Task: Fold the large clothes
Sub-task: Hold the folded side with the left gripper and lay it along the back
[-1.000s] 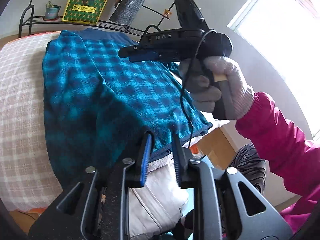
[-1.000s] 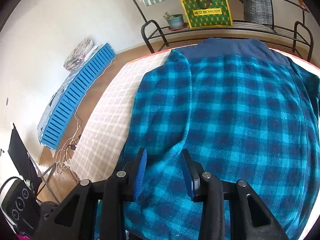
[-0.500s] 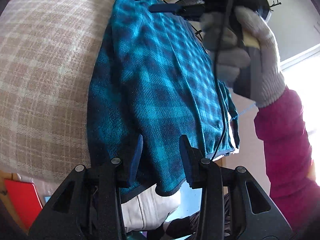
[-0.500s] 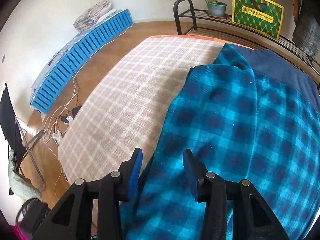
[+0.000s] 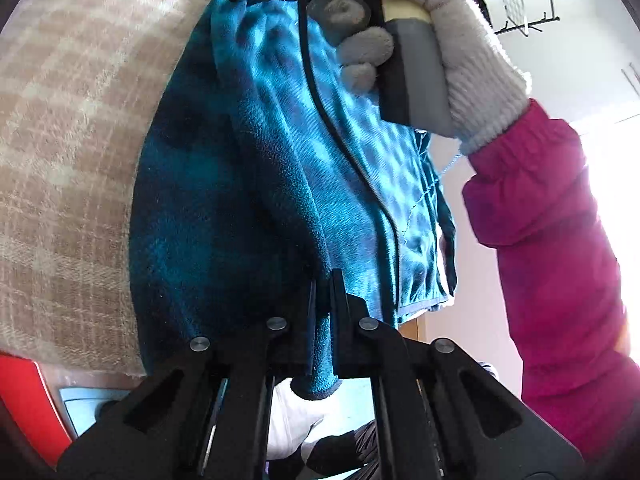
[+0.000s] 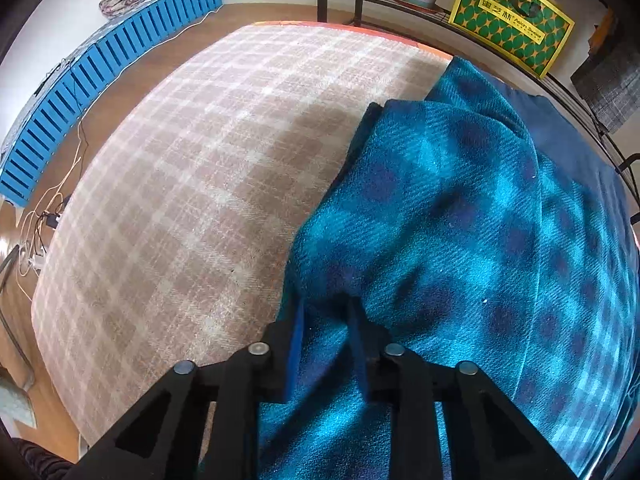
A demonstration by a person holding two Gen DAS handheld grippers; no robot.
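At lower centre, both views | left claw (image 5: 323,280) pinching blue plaid garment (image 5: 256,184) hem | right claw (image 6: 325,312) clamped on side edge | gripped for folding over

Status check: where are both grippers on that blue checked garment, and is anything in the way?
Left gripper shut on the garment at its hem. Right gripper shut on its side edge. Garment lies on the checked cover. Nothing in the way.
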